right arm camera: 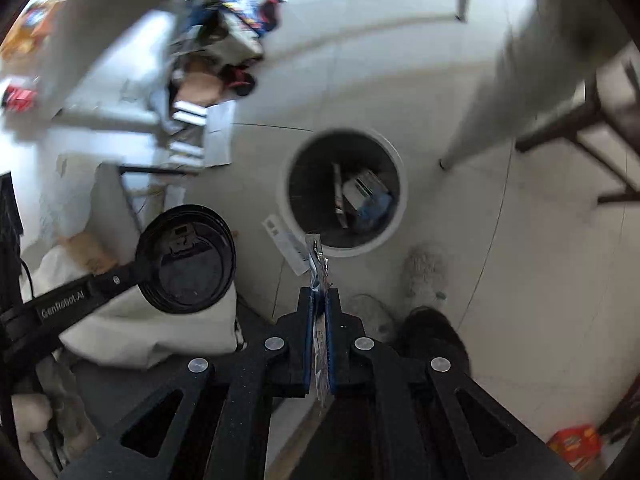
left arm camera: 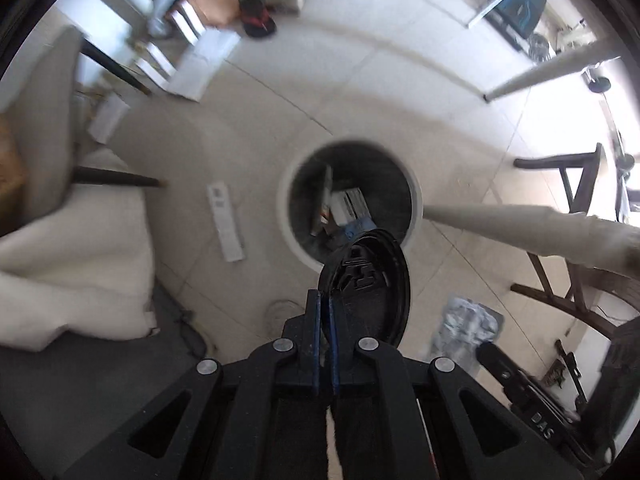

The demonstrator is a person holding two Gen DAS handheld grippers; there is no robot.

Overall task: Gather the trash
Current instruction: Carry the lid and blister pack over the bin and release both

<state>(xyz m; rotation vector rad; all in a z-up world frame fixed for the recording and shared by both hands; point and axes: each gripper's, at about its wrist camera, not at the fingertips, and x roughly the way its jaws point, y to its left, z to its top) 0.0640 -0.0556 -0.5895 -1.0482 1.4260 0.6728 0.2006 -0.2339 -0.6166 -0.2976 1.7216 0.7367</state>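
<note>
A round white-rimmed trash bin (left arm camera: 285,216) stands on the tiled floor below both grippers, with boxes and wrappers inside; it also shows in the right wrist view (right arm camera: 283,184). My left gripper (left arm camera: 325,298) is shut on a black plastic cup lid (left arm camera: 370,280), held edge-on just above the bin's near rim. The same lid (right arm camera: 186,258) and the left gripper show at the left of the right wrist view. My right gripper (right arm camera: 319,294) is shut on a thin blue-and-silver wrapper (right arm camera: 317,260), held near the bin's near edge.
A long white box (left arm camera: 226,222) lies on the floor left of the bin, also in the right wrist view (right arm camera: 286,248). A silver foil bag (left arm camera: 466,328) lies at lower right. Chair and table legs (left arm camera: 480,216) stand around. White cushions (left arm camera: 72,264) are at left. An orange packet (right arm camera: 574,442) lies at lower right.
</note>
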